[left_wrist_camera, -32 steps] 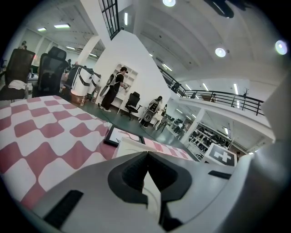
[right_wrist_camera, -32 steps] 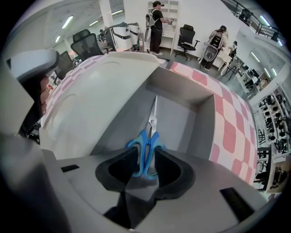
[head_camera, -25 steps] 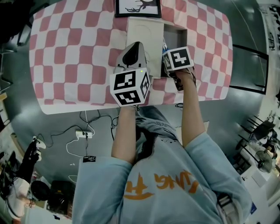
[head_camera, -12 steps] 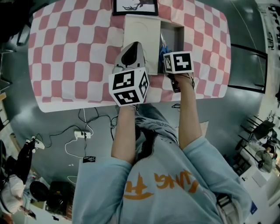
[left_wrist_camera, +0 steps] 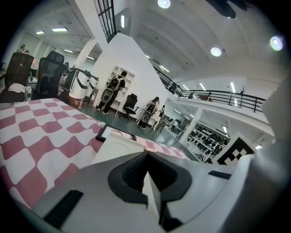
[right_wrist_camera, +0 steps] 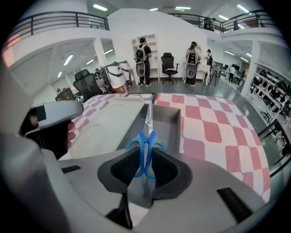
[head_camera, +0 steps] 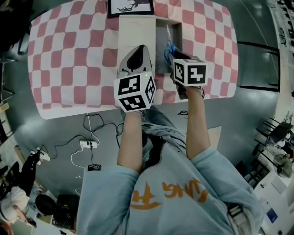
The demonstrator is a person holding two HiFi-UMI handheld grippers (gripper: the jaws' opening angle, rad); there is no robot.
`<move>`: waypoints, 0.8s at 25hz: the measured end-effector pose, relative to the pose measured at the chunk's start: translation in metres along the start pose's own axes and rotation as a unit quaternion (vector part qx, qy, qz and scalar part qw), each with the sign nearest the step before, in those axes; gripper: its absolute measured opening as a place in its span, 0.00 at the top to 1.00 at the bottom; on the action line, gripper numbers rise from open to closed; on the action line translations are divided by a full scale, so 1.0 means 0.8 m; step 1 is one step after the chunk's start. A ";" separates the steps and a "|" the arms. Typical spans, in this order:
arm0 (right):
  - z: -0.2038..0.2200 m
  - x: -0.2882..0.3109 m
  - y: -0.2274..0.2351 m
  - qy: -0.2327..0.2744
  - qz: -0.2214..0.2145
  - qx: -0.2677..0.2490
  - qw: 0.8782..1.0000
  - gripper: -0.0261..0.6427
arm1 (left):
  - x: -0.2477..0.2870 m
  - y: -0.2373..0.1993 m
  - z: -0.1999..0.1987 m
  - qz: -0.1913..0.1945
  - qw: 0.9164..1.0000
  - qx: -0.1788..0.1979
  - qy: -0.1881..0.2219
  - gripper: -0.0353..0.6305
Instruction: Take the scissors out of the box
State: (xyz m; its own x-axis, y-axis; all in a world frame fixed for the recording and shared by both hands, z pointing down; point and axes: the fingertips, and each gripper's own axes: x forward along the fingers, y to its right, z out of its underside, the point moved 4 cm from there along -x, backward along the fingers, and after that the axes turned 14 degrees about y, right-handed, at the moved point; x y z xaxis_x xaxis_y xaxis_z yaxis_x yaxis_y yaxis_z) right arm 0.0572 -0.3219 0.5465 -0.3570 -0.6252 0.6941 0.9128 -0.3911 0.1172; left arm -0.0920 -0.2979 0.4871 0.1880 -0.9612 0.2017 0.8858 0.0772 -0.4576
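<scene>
Pink-and-white checked cloth (head_camera: pixel 69 59) covers the table, which stands on a grey floor in a large open hall with office chairs and a few people standing by shelves in the distance. On the cloth, a shallow grey box (right_wrist_camera: pixel 166 123) lies open. Its white lid (head_camera: pixel 138 32) rests just beside it on the person's left, touching it along the long edge. A black-framed picture (head_camera: pixel 131 5) lies at the far edge of the table beyond the lid.

Nothing shows inside the box except its bare grey floor. The blue-handled scissors (right_wrist_camera: pixel 148 139) are above that floor, handles toward the person and closed steel blades pointing along the box toward its far wall (whether the tips touch the floor of the box cannot be told).

The right gripper (right_wrist_camera: pixel 145 157) points steeply down over the near end of the box. Its jaws have just been closing, and they are now clamped on the two blue handle loops, one pad against each side. The left gripper (left_wrist_camera: pixel 146 159) sits over the near part of the lid, pointing only slightly downward. Its jaws are pressed together with nothing between them. It is beside the right gripper and apart from the scissors.
</scene>
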 end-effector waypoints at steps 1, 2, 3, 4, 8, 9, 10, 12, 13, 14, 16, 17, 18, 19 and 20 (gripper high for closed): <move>-0.002 -0.006 0.002 0.014 -0.005 0.002 1.000 0.84 | -0.002 0.006 0.000 0.001 1.000 0.002 0.001 0.92; -0.005 -0.013 0.002 0.027 -0.009 0.002 1.000 0.84 | -0.003 0.011 0.000 0.003 1.000 0.005 0.002 0.92; -0.009 -0.020 0.003 0.039 -0.011 0.000 0.999 0.84 | -0.005 0.016 0.000 0.004 1.000 0.007 0.004 0.92; -0.013 -0.026 0.003 0.050 -0.014 0.000 0.999 0.84 | -0.006 0.021 -0.002 0.004 1.000 0.009 0.006 0.92; -0.025 -0.052 0.008 0.093 -0.029 0.013 0.995 0.84 | -0.015 0.043 -0.008 0.008 1.000 0.023 0.015 0.92; -0.028 -0.058 0.010 0.103 -0.031 0.016 0.994 0.84 | -0.017 0.048 -0.012 0.010 0.999 0.028 0.020 0.92; -0.032 -0.064 0.011 0.112 -0.034 0.017 0.993 0.84 | -0.019 0.053 -0.017 0.011 0.999 0.032 0.025 0.92; -0.041 -0.073 0.013 0.130 -0.043 0.017 0.990 0.84 | -0.022 0.062 -0.028 0.012 0.998 0.041 0.039 0.92; -0.044 -0.079 0.015 0.137 -0.046 0.013 0.989 0.84 | -0.024 0.068 -0.034 0.012 0.998 0.045 0.046 0.92; -0.046 -0.087 0.017 0.142 -0.048 0.008 0.989 0.84 | -0.028 0.074 -0.038 0.013 0.997 0.048 0.051 0.92; -0.049 -0.105 0.021 0.152 -0.050 -0.001 0.987 0.84 | -0.038 0.087 -0.046 0.014 0.997 0.053 0.060 0.92; -0.051 -0.114 0.023 0.158 -0.053 -0.005 0.986 0.84 | -0.044 0.092 -0.050 0.013 0.996 0.056 0.064 0.92; -0.056 -0.123 0.025 0.167 -0.056 -0.011 0.984 0.84 | -0.048 0.097 -0.054 0.013 0.996 0.061 0.070 0.92; -0.062 -0.132 0.026 0.180 -0.061 -0.018 0.982 0.84 | -0.052 0.101 -0.059 0.012 0.995 0.066 0.076 0.92; -0.071 -0.141 0.027 0.196 -0.065 -0.026 0.978 0.84 | -0.055 0.104 -0.065 0.011 0.994 0.071 0.083 0.92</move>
State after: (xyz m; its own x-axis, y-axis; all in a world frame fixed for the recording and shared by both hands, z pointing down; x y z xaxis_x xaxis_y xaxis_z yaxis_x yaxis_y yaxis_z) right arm 0.1062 -0.2982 0.4306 -0.5274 -0.7746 0.3489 0.8469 -0.5119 0.1437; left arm -0.0486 -0.2630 0.3954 0.1449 -0.9886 0.0416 0.9358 0.1233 -0.3301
